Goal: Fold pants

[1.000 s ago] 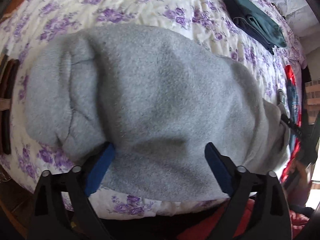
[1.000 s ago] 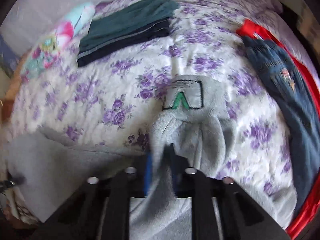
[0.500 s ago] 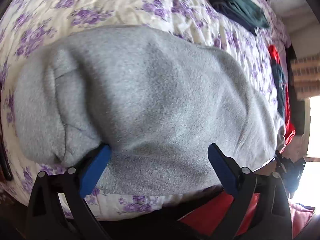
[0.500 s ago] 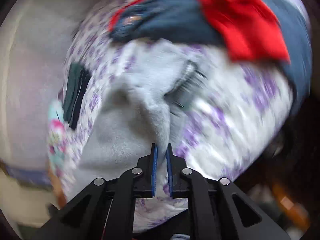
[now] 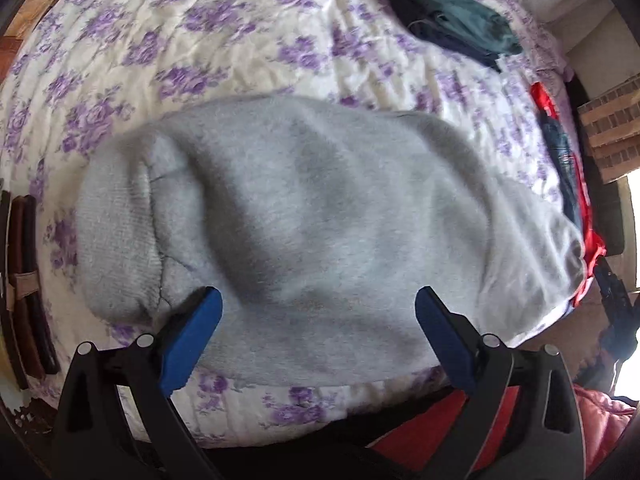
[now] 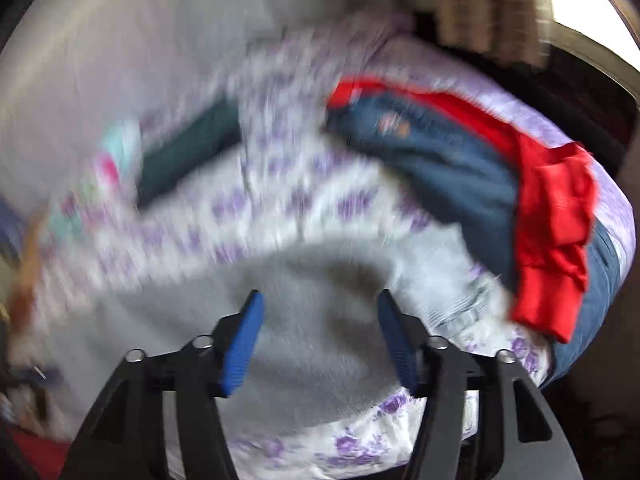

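Note:
Grey fleece pants (image 5: 320,220) lie folded over on a bed with a purple-flowered cover (image 5: 200,40). My left gripper (image 5: 318,300) hovers over their near edge, open wide, its blue pads apart and gripping nothing. In the blurred right wrist view the same grey pants (image 6: 320,300) lie below my right gripper (image 6: 320,304). Its jaws are opening, the grey cloth lies beneath the gap, and the pads do not press on it.
Folded dark green and navy clothes (image 5: 452,20) lie at the far side of the bed. Blue jeans (image 6: 440,160) with a red garment (image 6: 556,220) on them sit at the right edge. A brown strap or belt (image 5: 24,280) lies at the left edge.
My right gripper was shut on a fold of the grey pants, swung across the bed with it, and has now let go and spread its jaws. The left gripper stayed open, rolling slightly.

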`<state>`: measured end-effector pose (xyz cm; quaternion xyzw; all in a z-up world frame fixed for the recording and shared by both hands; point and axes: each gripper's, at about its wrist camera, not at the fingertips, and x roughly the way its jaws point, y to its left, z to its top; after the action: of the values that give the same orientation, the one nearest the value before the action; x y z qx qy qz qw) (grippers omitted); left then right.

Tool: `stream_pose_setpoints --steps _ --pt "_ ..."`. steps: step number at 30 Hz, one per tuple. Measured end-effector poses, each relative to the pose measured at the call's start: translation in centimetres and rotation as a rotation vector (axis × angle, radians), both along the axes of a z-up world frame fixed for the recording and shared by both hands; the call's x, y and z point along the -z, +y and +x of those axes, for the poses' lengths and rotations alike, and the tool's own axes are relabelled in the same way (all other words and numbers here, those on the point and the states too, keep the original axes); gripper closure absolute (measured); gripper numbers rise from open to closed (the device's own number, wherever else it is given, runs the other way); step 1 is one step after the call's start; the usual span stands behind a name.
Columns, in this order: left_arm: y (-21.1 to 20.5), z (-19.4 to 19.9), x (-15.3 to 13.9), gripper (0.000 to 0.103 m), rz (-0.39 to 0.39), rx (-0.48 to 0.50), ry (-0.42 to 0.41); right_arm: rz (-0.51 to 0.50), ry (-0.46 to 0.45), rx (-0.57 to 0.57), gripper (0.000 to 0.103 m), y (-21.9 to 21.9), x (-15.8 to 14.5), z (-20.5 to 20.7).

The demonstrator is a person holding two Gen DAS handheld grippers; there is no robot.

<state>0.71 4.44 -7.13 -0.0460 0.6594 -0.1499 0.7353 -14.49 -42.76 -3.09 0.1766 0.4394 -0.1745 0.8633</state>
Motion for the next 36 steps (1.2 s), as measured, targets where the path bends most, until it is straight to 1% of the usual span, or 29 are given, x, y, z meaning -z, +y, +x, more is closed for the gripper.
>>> stream_pose_setpoints --steps 1,2,3,4,5,6,7,8,9,10,12,14,16,17,18,19,21,23,24,25,26,28,29,30,31,32,33,34,36 --pt "0.1 0.0 0.6 0.008 0.011 0.005 0.013 0.021 0.127 0.006 0.044 -0.7 3.6 1.1" --pt "0.2 -0.1 1.3 0.008 0.011 0.013 0.025 0.079 0.180 0.028 0.047 -1.6 6.1 0.7" --pt "0.4 -0.3 1.4 0.008 0.009 0.017 0.019 0.101 0.133 0.060 0.049 -2.1 6.4 -0.2" --pt "0.4 -0.6 1.1 0.008 0.013 0.019 0.010 0.094 0.116 0.073 0.050 -2.0 5.7 -0.4" --pt "0.4 -0.9 0.6 0.008 0.023 0.015 -0.005 0.080 0.118 0.069 0.050 -1.7 4.7 -0.3" --pt "0.5 -1.2 -0.1 0.008 0.027 0.003 -0.024 0.063 0.097 0.063 0.050 -1.3 3.8 -0.3" --pt "0.6 -1.3 -0.6 0.008 0.019 -0.007 -0.039 0.038 0.033 0.041 0.048 -0.5 2.1 -0.2" --pt "0.9 -1.5 -1.5 0.008 0.003 -0.022 -0.066 0.034 -0.014 0.005 0.048 0.2 0.9 0.4" --pt "1.0 -1.5 -1.9 0.008 -0.002 -0.029 -0.085 0.058 -0.052 -0.062 0.047 1.2 -0.1 1.7" --pt "1.1 -1.4 -2.6 0.008 -0.007 -0.040 -0.122 0.099 -0.068 -0.128 0.044 2.2 -0.8 3.2" --pt "1.3 -0.9 -3.2 0.008 -0.016 -0.055 -0.162 0.217 -0.095 -0.292 0.044 5.3 -1.2 7.7" --pt "1.4 0.0 -2.6 0.008 -0.023 -0.063 -0.150 0.338 -0.107 -0.437 0.044 9.0 -0.7 12.1" --pt "1.7 0.6 -0.8 0.008 0.017 -0.089 -0.112 0.472 -0.098 -0.539 0.047 12.6 0.1 16.5" --pt "1.8 0.5 -0.2 0.008 0.030 -0.105 -0.105 0.500 -0.078 -0.567 0.048 14.3 0.5 18.0" --pt "2.0 0.3 0.1 0.008 0.024 -0.113 -0.113 0.521 -0.045 -0.610 0.049 16.1 0.9 19.8" --pt "1.9 0.2 -0.1 0.008 0.020 -0.113 -0.125 0.514 -0.011 -0.651 0.050 17.5 1.4 21.2" --pt "2.2 -0.1 -0.2 0.008 0.006 -0.112 -0.140 0.448 0.069 -0.725 0.050 20.3 2.6 23.0" --pt "2.6 -0.2 -0.1 0.008 -0.012 -0.114 -0.142 0.436 0.156 -0.770 0.050 22.1 4.2 23.8" --pt "2.7 -0.3 0.0 0.008 -0.023 -0.114 -0.144 0.439 0.205 -0.785 0.053 22.8 5.2 24.0" --pt "2.8 -0.4 0.0 0.008 -0.028 -0.114 -0.145 0.432 0.237 -0.794 0.060 23.3 6.0 23.8" --pt "2.9 -0.5 0.0 0.008 -0.030 -0.114 -0.146 0.422 0.250 -0.803 0.063 23.5 6.5 23.3" --pt "2.8 -0.5 0.1 0.008 -0.031 -0.111 -0.150 0.392 0.226 -0.818 0.088 23.9 6.4 22.1" --pt "2.7 -0.5 0.2 0.008 -0.029 -0.110 -0.150 0.367 0.193 -0.824 0.093 24.2 5.5 21.7" --pt "2.7 -0.5 0.2 0.008 -0.028 -0.113 -0.152 0.336 0.142 -0.827 0.096 24.3 4.2 21.5" --pt "2.8 -0.4 0.0 0.008 -0.030 -0.120 -0.153 0.300 0.080 -0.830 0.096 24.4 2.5 21.3" --pt "3.0 -0.4 -0.1 0.008 -0.036 -0.131 -0.158 0.278 0.043 -0.828 0.096 24.4 1.4 21.4" --pt "3.2 -0.6 -0.3 0.008 -0.044 -0.141 -0.163 0.275 0.046 -0.821 0.096 24.4 1.4 22.0" --pt "3.4 -0.4 -0.3 0.008 -0.060 -0.151 -0.161 0.277 0.085 -0.802 0.096 24.3 2.5 23.1" --pt "3.2 0.0 0.3 0.008 -0.058 -0.141 -0.146 0.248 0.192 -0.776 0.095 24.4 6.4 24.5"
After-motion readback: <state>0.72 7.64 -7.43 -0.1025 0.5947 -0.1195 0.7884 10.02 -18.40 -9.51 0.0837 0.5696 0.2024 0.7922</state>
